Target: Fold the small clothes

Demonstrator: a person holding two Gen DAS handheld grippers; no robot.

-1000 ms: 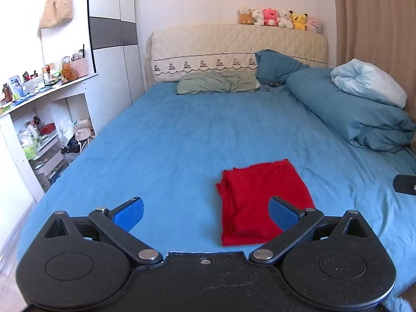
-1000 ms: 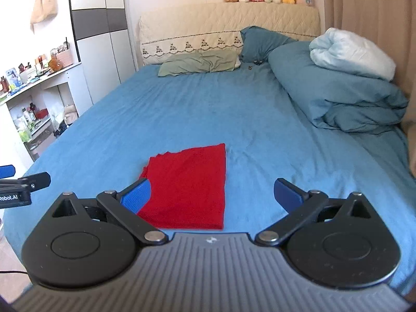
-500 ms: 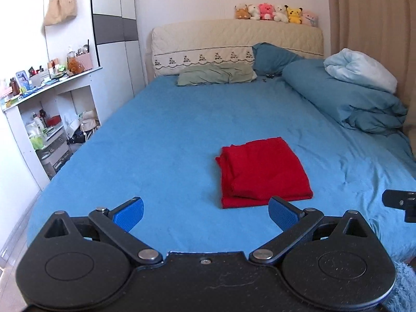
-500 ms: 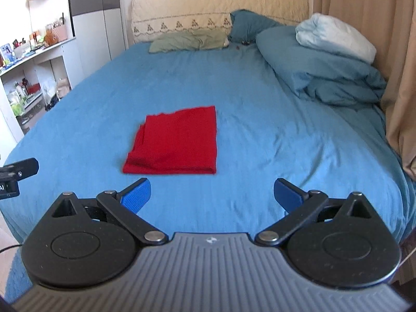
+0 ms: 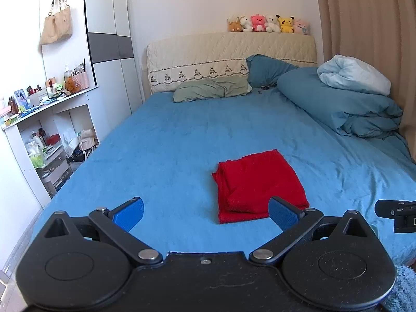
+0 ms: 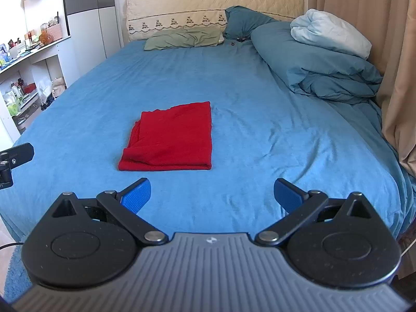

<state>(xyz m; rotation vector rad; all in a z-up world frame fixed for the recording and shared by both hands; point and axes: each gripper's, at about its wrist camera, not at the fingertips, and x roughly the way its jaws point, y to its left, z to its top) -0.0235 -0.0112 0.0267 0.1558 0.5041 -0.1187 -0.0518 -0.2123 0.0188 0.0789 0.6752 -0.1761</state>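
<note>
Bright red folded cloth (image 6: 171,137) on a plain blue bed sheet (image 6: 234,83). Blue pads (image 5: 128,213) on black gripper arms. Far off, cream headboard (image 5: 228,52) with a row of small dark shapes. Green pillow (image 5: 210,91), dark teal duvet (image 5: 338,106), pale blue blanket (image 5: 353,74). Pink, yellow, white toys (image 5: 267,23).

my left camera sits just behind my left gripper (image 5: 205,214) at the foot of the bed (image 5: 182,140), facing the headboard (image 5: 228,52) from a low, close angle. my right camera looks the same way from behind my right gripper (image 6: 212,195), set a little further right and higher. both share the blue bed, the red cloth (image 5: 257,184) (image 6: 171,137), the pillows and the plush toys (image 5: 267,23). each view catches the other gripper's body at its edge.
</note>
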